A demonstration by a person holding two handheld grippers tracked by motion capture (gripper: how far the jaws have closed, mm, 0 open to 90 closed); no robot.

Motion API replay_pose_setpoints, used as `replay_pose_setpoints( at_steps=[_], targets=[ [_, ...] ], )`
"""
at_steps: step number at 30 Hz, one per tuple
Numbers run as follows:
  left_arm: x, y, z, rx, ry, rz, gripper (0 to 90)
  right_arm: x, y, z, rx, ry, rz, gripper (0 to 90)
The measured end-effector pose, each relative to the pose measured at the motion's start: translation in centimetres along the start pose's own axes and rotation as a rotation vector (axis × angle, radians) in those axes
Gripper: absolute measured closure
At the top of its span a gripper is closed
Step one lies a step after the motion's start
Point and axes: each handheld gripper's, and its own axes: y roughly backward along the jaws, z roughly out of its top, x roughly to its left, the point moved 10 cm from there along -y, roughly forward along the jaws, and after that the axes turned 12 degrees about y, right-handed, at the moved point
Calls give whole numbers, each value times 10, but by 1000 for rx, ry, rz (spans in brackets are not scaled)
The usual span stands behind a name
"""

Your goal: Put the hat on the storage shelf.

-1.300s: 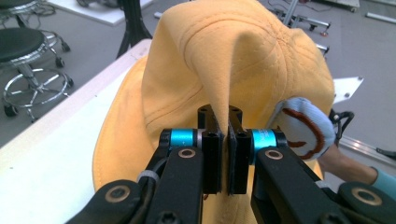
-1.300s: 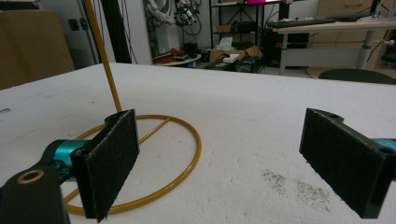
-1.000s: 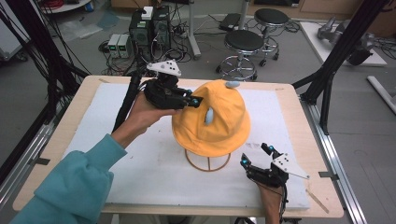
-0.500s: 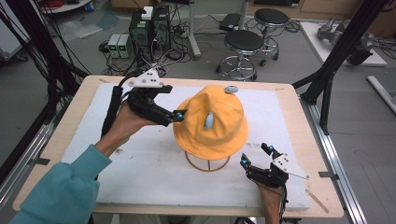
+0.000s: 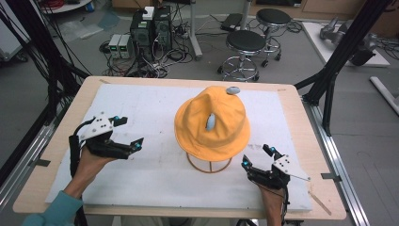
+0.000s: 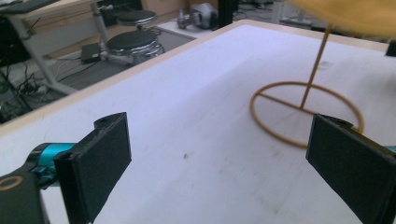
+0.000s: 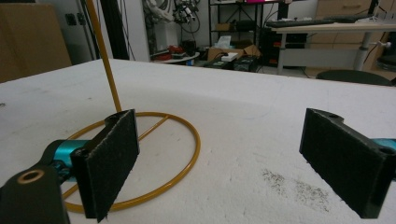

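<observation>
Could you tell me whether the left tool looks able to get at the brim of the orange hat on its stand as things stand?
Probably yes. The left tool is open and empty, and only bare white mat lies between it and the orange hat, whose brim hangs free above the stand.

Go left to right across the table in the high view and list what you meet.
left gripper, open and off to the left of the hat → yellow bucket hat on its wire stand → right gripper, open, low over the white mat.
</observation>
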Motion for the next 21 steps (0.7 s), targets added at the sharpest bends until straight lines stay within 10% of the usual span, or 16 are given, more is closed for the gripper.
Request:
replay_pose_setpoints(
  at_steps=[16,21],
  targets=[
    [37,22,-53,-146,45,81,70,1,1,0,-6,4,-2,107],
    [40,20,-69,-121,64,88,70,0,1,0,-7,7,-6,107]
  ],
)
